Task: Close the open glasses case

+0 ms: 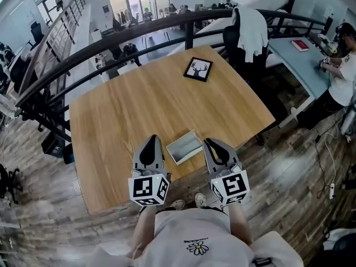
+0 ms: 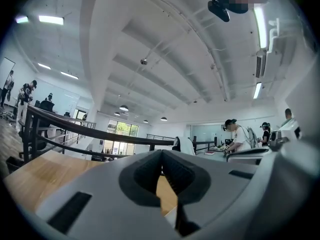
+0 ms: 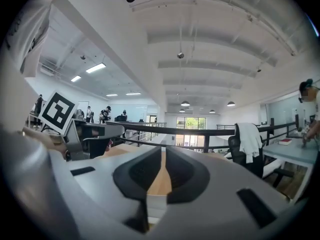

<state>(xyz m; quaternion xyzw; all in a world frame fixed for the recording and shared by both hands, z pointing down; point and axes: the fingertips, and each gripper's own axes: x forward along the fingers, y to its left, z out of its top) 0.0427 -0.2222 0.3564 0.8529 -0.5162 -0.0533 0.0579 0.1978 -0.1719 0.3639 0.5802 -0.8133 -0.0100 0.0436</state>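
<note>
The glasses case (image 1: 184, 147) is seen as a small rectangular box, pale grey-white outside w/ a grey-blue inside. It is left open, cavity facing up. It is laid flat on the wooden desk (image 1: 139, 104), close to the desk's near edge, approx. mid-width. Its long axis is set diagonally to that edge, w/ the right end turned further in toward the desk's middle. The hinge side can't be told.
</note>
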